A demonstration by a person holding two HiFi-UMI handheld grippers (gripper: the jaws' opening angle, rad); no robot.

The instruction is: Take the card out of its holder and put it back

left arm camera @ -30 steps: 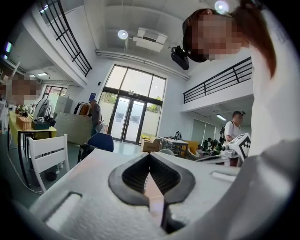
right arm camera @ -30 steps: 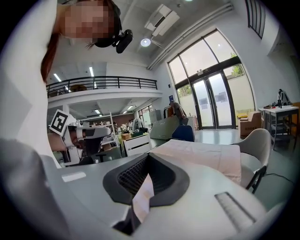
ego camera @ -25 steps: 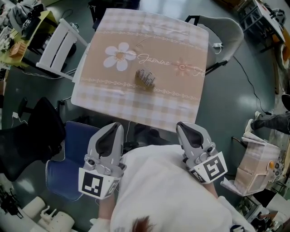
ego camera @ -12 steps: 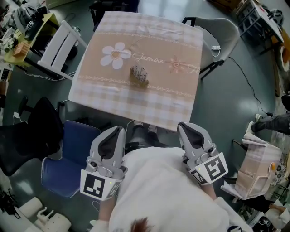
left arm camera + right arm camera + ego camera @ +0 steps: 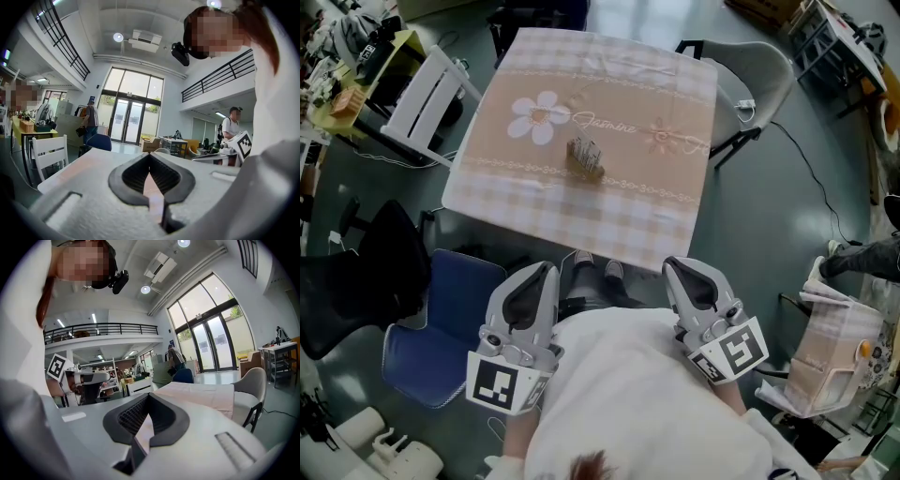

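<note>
The card holder (image 5: 586,157), a small rack with cards standing in it, sits near the middle of the table (image 5: 581,216), which has a pink checked cloth with a flower print. Both grippers are held close to the person's white shirt, well short of the table's near edge. My left gripper (image 5: 546,269) is shut with nothing in it, and its tips meet in the left gripper view (image 5: 150,155). My right gripper (image 5: 672,263) is also shut and empty, tips together in the right gripper view (image 5: 149,394). The table (image 5: 201,392) shows ahead of it there.
A blue chair (image 5: 441,337) stands just left of me and a black chair (image 5: 356,281) beyond it. A white slatted chair (image 5: 422,94) is at the table's left and a grey chair (image 5: 755,70) at its far right. A checked bag (image 5: 830,361) and a cable (image 5: 811,178) lie on the floor at the right.
The table and card holder have slid a little left and up in the head view. Both grippers stay shut against the body.
</note>
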